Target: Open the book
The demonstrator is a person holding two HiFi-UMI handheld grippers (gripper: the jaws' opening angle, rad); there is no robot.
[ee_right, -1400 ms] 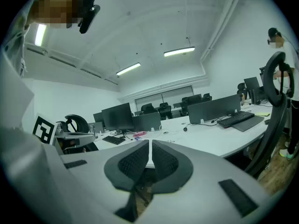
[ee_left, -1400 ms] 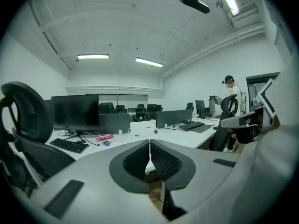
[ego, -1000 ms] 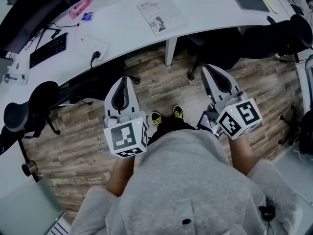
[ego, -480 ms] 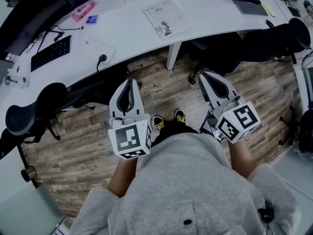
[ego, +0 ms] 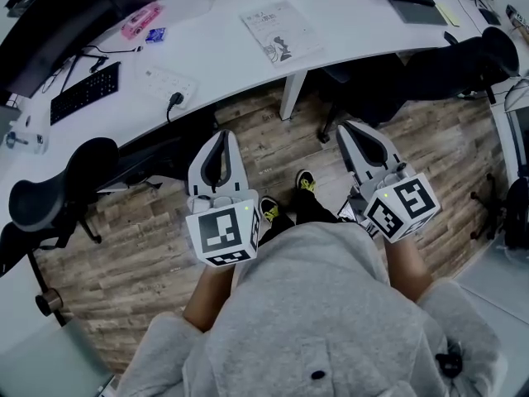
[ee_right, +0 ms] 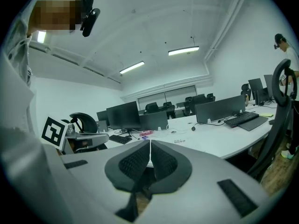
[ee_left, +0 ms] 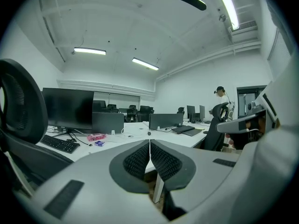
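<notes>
At twelve o'clock in the head view, book [ego: 279, 30] closed on desk [ego: 215, 50], well apart from left gripper [ego: 221, 136] and right gripper [ego: 351, 128]. Left gripper view: jaws together, empty. Right gripper view: same. Risk on arriving clamped: shoving the book instead of lifting its cover.

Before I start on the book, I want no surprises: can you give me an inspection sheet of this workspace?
Surface: white curved desk, mostly bare.
Job's things: book, closed, flat on the desk.
Clutter: pink case, black keyboard, power strip.
Grippers: left tongs and right tongs shut, empty, over the floor short of the desk.
Cables: black plug by the power strip.
Surroundings: office chairs, wood-look floor.
</notes>
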